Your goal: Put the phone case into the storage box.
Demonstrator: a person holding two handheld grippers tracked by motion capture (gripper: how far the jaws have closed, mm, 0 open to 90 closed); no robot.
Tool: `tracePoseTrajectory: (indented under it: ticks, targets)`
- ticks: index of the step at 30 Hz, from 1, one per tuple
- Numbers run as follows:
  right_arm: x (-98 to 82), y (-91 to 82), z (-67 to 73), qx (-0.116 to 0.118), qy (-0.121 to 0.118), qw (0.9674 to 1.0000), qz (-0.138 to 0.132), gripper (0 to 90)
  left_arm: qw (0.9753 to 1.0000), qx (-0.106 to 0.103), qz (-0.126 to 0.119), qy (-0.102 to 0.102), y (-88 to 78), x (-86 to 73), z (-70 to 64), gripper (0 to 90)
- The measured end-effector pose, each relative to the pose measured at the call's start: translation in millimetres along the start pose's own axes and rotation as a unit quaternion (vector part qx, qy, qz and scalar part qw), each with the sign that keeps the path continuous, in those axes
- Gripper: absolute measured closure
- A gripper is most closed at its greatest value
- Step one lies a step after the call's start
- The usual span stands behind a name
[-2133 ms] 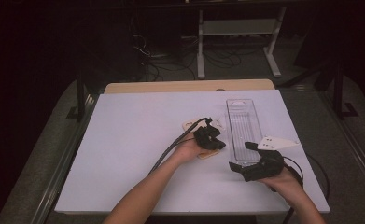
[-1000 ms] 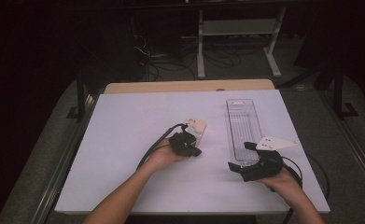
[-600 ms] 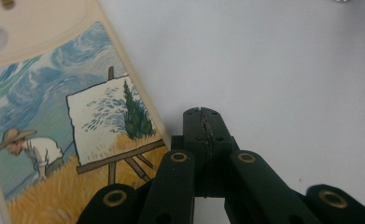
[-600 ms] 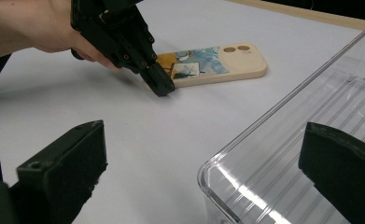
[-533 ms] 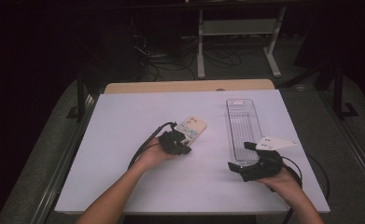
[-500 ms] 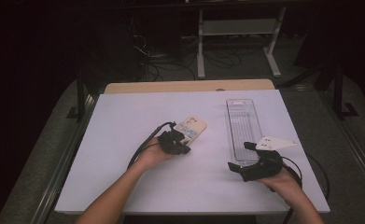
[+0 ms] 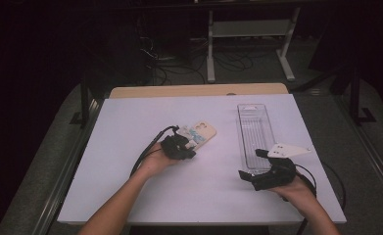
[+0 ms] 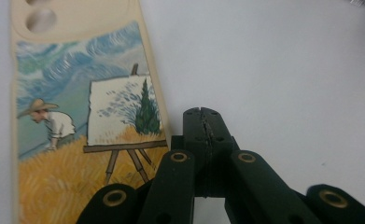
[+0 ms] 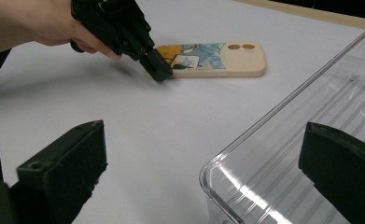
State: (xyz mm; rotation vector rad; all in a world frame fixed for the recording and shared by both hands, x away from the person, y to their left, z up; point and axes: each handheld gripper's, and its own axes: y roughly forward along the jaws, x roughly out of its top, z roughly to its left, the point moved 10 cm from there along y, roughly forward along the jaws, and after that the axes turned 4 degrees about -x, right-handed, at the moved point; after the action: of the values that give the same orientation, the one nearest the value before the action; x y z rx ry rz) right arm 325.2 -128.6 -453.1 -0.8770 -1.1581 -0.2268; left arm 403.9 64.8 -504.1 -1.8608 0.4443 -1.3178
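Left tool (image 7: 188, 151) now further left than before, jaws closed with nothing between, tip beside the flat cream phone case (image 7: 200, 134) with painted scene, lying on the matte white bench (image 7: 130, 196), right tool (image 7: 250, 176) unmoved, wide open at a ribbed clear plastic tray (image 7: 254, 132)

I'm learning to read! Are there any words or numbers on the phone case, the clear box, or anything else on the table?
None: no words or numbers can be read.
Phone case: a painted picture, a person in a straw hat, an easel, a wheat field; no letters.
Clear box: plain ribbed plastic, no label visible.
Grey plate on the right tongs: small dark marks, too small to tell.
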Motion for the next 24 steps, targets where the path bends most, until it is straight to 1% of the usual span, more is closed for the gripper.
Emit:
tracePoseTrajectory:
  ticks: [1, 2, 3, 4, 6, 7, 8, 9, 10, 11, 12, 14, 16, 17, 18, 19, 20, 21, 22, 24]
  targets:
    - [-0.3, 0.1, 0.2, 0.0, 0.001, 1.0, 0.0, 0.7, 1.0, -0.002, 0.0, 0.001, -3.3, 0.0, 0.0, 86.7]
    - [-0.6, 0.1, 0.2, 0.0, 0.002, 1.0, 0.002, 0.7, 1.0, -0.003, -0.008, -0.002, -6.9, 1.1, -0.6, 84.7]
    - [-0.8, 0.1, 0.3, 0.001, 0.002, 1.0, 0.002, 0.7, 0.9999, -0.004, -0.01, 0.004, -11.7, 0.7, -0.2, 81.9]
    - [-0.9, 0.0, 0.4, 0.001, 0.002, 1.0, 0.003, 0.7, 0.9999, -0.005, -0.015, 0.005, -17.6, 0.3, -1.1, 78.8]
    - [-0.9, -0.1, 0.4, 0.001, 0.002, 1.0, 0.002, 0.7, 0.9995, -0.004, -0.032, -0.001, -25.0, 0.6, -2.5, 72.2]
    - [-0.8, -0.1, 0.5, 0.001, 0.002, 1.0, 0.002, 0.7, 0.9995, -0.006, -0.031, -0.001, -30.7, -1.6, -3.2, 70.0]
    - [-0.9, 0.0, 0.5, 0.001, 0.002, 1.0, 0.003, 0.7, 0.999, -0.003, -0.044, -0.002, -36.8, -1.5, -3.2, 65.8]
    - [-0.9, 0.0, 0.8, 0.001, 0.002, 1.0, 0.003, 0.7, 0.9983, -0.002, -0.056, -0.014, -41.7, -2.0, -4.7, 62.5]
    - [-1.0, 0.0, 1.0, 0.001, 0.001, 1.0, 0.003, 0.7, 0.9982, -0.001, -0.058, -0.012, -46.0, -3.6, -4.1, 59.2]
    - [-1.0, 0.0, 1.1, 0.001, 0.001, 1.0, 0.003, 0.7, 0.9976, 0.003, -0.068, -0.016, -51.6, -5.2, -3.7, 55.2]
    - [-1.0, 0.0, 1.1, 0.001, 0.001, 1.0, 0.003, 0.7, 0.9969, 0.002, -0.076, -0.019, -56.9, -7.3, -4.5, 52.2]
    - [-0.7, 0.1, 0.6, 0.001, 0.0, 1.0, 0.002, 0.7, 0.9957, 0.002, -0.088, -0.028, -66.6, -13.8, -6.0, 47.1]
    - [-0.7, 0.2, 0.4, 0.001, 0.001, 1.0, 0.003, 0.7, 0.995, 0.006, -0.097, -0.024, -77.3, -22.7, -5.3, 41.8]
    - [-0.9, 0.3, 0.4, 0.001, 0.001, 1.0, 0.003, 0.7, 0.9947, 0.008, -0.1, -0.025, -80.4, -25.8, -5.4, 38.8]
    - [-1.0, 0.3, 0.4, 0.0, 0.002, 1.0, 0.004, 0.7, 0.9945, 0.01, -0.101, -0.024, -84.5, -30.4, -5.0, 37.2]
    - [-1.0, 0.4, 0.6, 0.001, 0.003, 1.0, 0.004, 0.7, 0.994, 0.011, -0.104, -0.032, -87.8, -34.8, -6.0, 36.0]
    - [-1.0, 0.7, 0.6, 0.0, 0.003, 1.0, 0.005, 0.7, 0.9933, 0.013, -0.11, -0.032, -92.2, -39.3, -6.4, 34.6]
    - [-0.8, 1.1, 0.7, 0.0, 0.001, 1.0, 0.004, 0.7, 0.9934, 0.015, -0.11, -0.031, -95.6, -43.8, -6.5, 32.8]
    - [-0.9, 1.3, 0.8, 0.0, 0.001, 1.0, 0.004, 0.7, 0.9927, 0.016, -0.115, -0.033, -98.0, -47.0, -7.3, 31.2]
    - [-0.8, 1.4, 1.2, 0.0, 0.002, 1.0, 0.005, 0.7, 0.9925, 0.019, -0.116, -0.034, -102.7, -53.6, -8.9, 27.4]
